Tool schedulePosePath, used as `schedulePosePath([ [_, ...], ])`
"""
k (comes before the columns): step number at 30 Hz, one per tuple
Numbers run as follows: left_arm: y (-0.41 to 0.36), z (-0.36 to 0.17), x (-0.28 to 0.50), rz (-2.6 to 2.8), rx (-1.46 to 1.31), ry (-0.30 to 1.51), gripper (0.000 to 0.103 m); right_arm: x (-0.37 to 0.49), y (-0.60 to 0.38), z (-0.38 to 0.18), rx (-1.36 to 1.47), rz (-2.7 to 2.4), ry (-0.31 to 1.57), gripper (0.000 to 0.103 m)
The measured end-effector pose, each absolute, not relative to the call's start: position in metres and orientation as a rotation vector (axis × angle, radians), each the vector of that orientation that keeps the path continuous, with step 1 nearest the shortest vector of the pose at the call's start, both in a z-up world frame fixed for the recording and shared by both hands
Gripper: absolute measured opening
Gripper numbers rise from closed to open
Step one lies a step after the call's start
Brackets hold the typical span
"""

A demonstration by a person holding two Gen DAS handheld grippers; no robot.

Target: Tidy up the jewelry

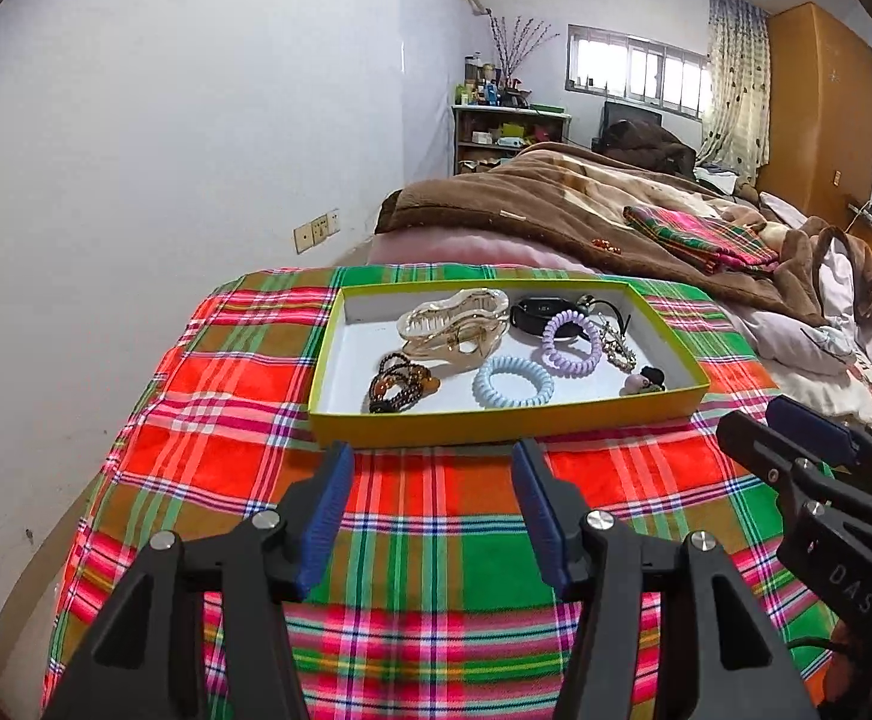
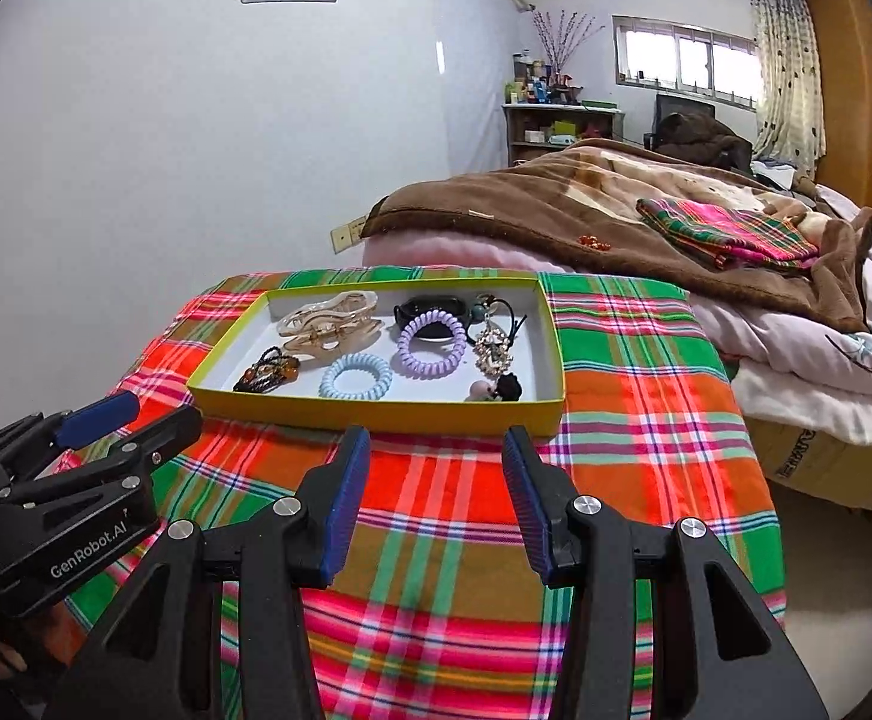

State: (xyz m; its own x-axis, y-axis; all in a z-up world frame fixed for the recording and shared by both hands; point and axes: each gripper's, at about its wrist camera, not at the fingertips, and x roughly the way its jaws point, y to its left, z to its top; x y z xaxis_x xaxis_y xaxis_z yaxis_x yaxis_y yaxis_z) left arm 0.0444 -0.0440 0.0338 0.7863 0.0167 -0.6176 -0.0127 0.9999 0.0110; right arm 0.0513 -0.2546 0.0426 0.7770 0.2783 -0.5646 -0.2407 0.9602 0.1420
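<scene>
The left hand-held gripper (image 1: 433, 459) and the right hand-held gripper (image 2: 436, 444) both stand wide with nothing between their ribbed blue pads, hovering over a bright plaid cloth (image 1: 436, 516) of woven red, green and pink. Just ahead of both fingertips lies a shallow rectangular yellow box (image 1: 496, 420) with a white floor. Inside it sit a dark beaded bracelet (image 1: 397, 381), a pale-blue coiled hair tie (image 1: 513, 382), a translucent beige claw clip (image 1: 454, 324) and a lilac coiled hair tie (image 1: 571, 343). Beyond lies a fuzzy brown blanket (image 1: 526, 204).
</scene>
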Motion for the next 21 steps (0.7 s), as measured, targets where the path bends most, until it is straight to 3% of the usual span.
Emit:
schedulePosePath([
  [21,-0.0409,0.0283,0.0376,-0.001,-0.032,0.685,0.057,0.0447,-0.2506,0.0415,0.063,0.271,0.612,0.047],
])
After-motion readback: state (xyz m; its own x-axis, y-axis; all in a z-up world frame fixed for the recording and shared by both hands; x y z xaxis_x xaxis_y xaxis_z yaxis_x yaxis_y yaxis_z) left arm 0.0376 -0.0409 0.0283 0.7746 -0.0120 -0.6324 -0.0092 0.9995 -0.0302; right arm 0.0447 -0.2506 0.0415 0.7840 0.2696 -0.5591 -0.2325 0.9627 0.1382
